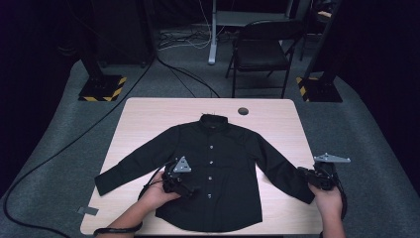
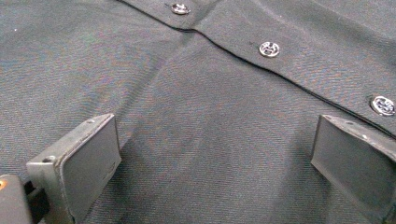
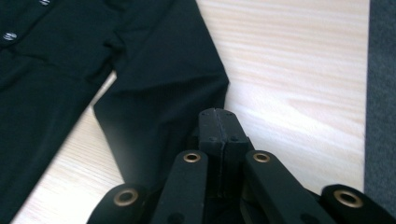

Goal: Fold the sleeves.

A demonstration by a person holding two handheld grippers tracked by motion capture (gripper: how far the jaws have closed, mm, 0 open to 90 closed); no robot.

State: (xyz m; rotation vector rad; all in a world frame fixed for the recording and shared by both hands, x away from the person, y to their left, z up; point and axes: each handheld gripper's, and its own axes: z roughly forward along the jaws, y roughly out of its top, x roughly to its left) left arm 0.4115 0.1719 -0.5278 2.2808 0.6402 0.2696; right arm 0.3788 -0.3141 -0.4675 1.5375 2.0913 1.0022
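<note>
Right gripper (image 3: 218,122) had its fingers clamped on the shirt (image 1: 213,163) cuff (image 3: 196,116); left gripper (image 2: 215,163) sat open, pinning the front. Folding the sleeve inward looked next.

Light wood table (image 1: 143,111) at frame center, w/ a round grommet hole (image 1: 242,111) near its far edge. Grey carpet (image 1: 59,129) all around. Black folding chair (image 1: 260,52) upper center-right, white desk leg (image 1: 213,34) beside it. Two stand bases w/ yellow-black hazard tape (upper left (image 1: 103,88), upper right (image 1: 317,89)). Cables (image 1: 183,39) trail across the floor; room dark at the edges.
</note>
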